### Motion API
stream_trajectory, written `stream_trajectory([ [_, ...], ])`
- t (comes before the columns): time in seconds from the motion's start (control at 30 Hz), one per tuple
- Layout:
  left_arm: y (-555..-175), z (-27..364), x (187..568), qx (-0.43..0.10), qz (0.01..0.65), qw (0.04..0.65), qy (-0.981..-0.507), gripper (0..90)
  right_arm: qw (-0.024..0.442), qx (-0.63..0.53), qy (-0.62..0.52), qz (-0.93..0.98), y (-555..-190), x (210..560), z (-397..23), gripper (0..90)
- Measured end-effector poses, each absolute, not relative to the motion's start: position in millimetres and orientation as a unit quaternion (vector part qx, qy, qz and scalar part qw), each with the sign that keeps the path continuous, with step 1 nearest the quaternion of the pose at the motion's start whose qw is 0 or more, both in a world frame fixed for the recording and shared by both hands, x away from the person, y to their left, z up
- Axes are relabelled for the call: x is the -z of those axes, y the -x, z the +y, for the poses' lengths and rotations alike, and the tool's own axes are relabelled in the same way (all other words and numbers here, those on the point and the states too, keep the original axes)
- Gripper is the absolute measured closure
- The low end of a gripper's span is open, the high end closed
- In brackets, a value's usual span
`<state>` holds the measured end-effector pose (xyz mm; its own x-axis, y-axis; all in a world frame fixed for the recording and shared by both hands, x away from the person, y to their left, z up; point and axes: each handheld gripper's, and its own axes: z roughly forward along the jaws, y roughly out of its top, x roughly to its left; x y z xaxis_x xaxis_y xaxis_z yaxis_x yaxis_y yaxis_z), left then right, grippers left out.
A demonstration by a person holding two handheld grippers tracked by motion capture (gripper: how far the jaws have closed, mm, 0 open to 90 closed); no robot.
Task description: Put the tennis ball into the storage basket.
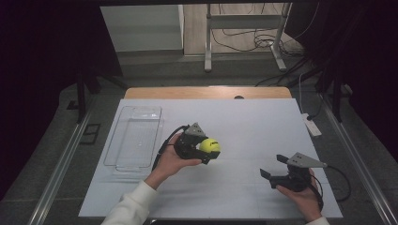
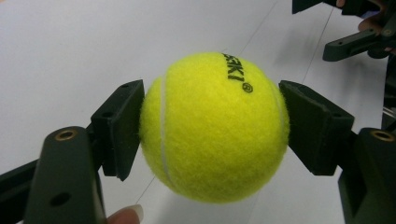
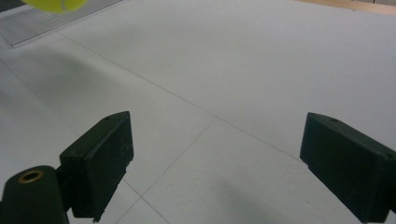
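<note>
A yellow tennis ball point(image 1: 210, 146) point(image 2: 215, 126) is clamped between the jaws of my left gripper point(image 1: 206, 151) point(image 2: 212, 126), held a little above the white table point(image 1: 244, 126) near its middle. Both pads point(image 2: 119, 123) press on the ball's sides. My right gripper point(image 1: 273, 167) point(image 3: 224, 163) rests low at the front right of the table, jaws wide apart with only bare table between them. The ball's lower edge point(image 3: 53, 4) peeks in at the top left of the right gripper view.
A clear plastic tray point(image 1: 136, 136) point(image 3: 42, 23) lies on the left part of the table, nothing inside it. A white power strip point(image 1: 312, 125) sits off the table's right edge. Metal stand legs point(image 1: 244, 42) and cables lie on the floor beyond.
</note>
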<state>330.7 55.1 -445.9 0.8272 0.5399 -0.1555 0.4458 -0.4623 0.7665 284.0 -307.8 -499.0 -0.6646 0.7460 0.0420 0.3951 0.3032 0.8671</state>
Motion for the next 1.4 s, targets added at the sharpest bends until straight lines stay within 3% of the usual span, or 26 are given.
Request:
stream_trajectory([
  [1.4,-312,107,419,-0.096,0.314,0.506,-0.797,27.5,0.191,-0.465,-0.365,0.783,-282,499,-308,10.3],
])
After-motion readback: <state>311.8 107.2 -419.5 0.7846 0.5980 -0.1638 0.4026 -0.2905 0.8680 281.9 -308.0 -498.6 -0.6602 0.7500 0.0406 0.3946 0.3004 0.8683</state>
